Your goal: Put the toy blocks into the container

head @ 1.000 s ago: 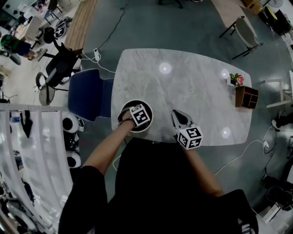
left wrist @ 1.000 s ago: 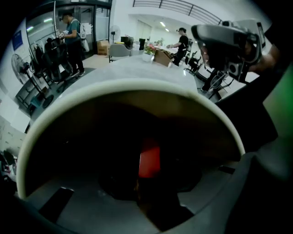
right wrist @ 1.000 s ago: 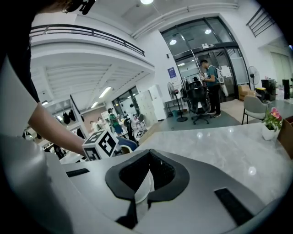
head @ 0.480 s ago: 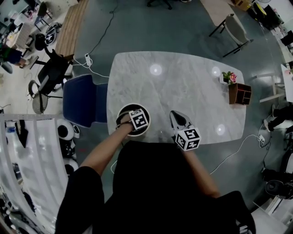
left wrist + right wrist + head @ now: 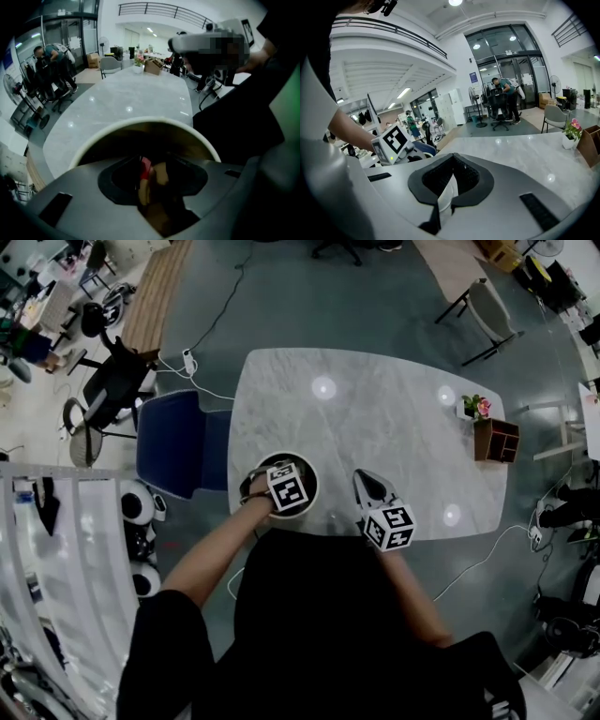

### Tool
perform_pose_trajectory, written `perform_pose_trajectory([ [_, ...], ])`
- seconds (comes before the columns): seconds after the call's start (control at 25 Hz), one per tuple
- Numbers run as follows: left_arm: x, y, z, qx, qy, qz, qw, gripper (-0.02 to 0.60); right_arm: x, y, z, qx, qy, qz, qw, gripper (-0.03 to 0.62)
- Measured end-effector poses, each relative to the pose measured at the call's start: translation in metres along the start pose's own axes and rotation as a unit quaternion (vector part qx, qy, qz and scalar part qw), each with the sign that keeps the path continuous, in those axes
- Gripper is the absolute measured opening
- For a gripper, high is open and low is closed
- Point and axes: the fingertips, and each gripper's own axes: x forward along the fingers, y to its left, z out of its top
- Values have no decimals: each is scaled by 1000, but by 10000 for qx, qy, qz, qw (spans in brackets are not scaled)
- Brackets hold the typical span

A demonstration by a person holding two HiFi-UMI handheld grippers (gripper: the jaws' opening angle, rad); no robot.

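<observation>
The left gripper (image 5: 277, 493) has its jaws apart; they have just been opening and pinch nothing. It hangs tip-down over the white-rimmed container (image 5: 140, 123) at the table's (image 5: 394, 418) near edge. Blocks (image 5: 159, 177) lie inside, one red and the others pale wood. The right gripper (image 5: 364, 480), jaws together and empty, is just beside the container.

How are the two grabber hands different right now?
The left gripper has its jaws apart, just been opening, gripping nothing; the right gripper has them shut, empty. The left gripper hangs over the container with blocks inside; the right gripper is over the table beside it. Both carry a marker cube.
</observation>
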Motion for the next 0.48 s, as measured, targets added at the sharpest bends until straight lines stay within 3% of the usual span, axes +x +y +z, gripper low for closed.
perform_pose_trajectory([
  [0.16, -41, 3, 4, -154, -419, 316, 9985, 169, -2, 13, 0, -290, 89, 32, 9995, 0],
  [0.24, -63, 5, 5, -425, -816, 433, 9948, 169, -6, 19, 0, -525, 148, 30, 9985, 0],
  [0.36, -97, 10, -2, -994, -1508, 646, 9814, 167, -13, 20, 1, -503, 221, -14, 9985, 0],
  [0.48, -128, 5, -12, -1521, -2145, 867, 9609, 161, -25, 17, 6, -371, 284, -142, 9988, 0],
])
